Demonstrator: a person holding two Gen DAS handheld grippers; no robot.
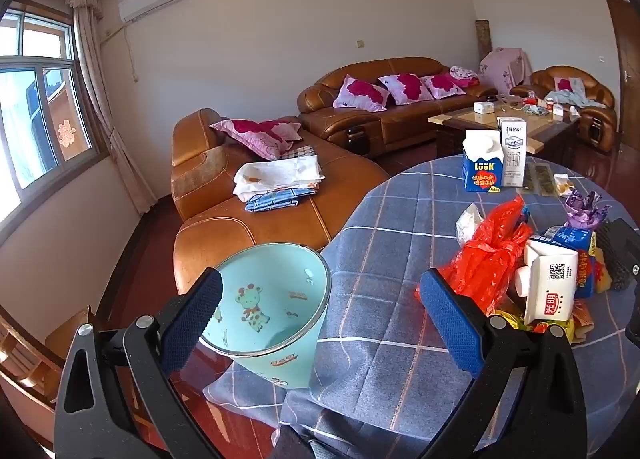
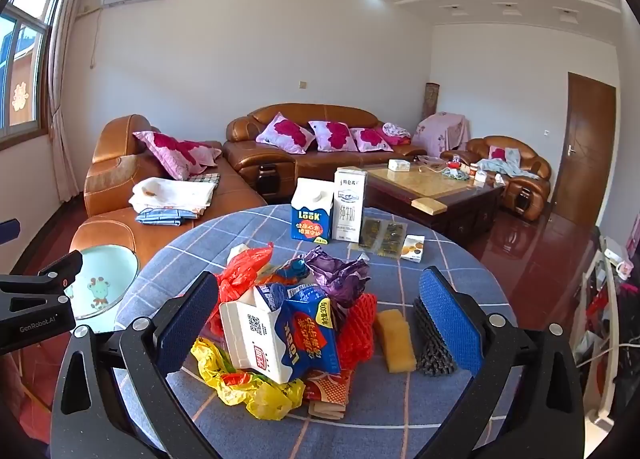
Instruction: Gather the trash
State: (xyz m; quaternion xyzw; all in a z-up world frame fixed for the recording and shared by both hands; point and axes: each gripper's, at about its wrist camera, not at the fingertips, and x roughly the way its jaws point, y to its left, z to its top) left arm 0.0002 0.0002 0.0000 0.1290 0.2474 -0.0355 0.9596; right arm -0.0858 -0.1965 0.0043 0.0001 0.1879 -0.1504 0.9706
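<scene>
A heap of trash lies on the round table's blue checked cloth (image 2: 400, 427): a crushed white and blue carton (image 2: 276, 331), a red plastic bag (image 2: 240, 275), a yellow bag (image 2: 248, 387), purple wrap (image 2: 340, 275), red foam net (image 2: 358, 327), a yellow sponge (image 2: 396, 339) and black mesh (image 2: 432, 343). My right gripper (image 2: 320, 323) is open, its pads either side of the heap. A light green bin (image 1: 272, 307) stands at the table's left edge. My left gripper (image 1: 322, 307) is open, its left pad at the bin's rim. The heap (image 1: 520, 271) lies to its right.
Two upright milk cartons (image 2: 328, 211), flat packets (image 2: 380, 235) and a small box (image 2: 414, 249) stand at the table's far side. Brown leather sofas (image 2: 312, 155) and a coffee table (image 2: 432, 187) lie beyond. A rack (image 2: 600, 299) stands at the right.
</scene>
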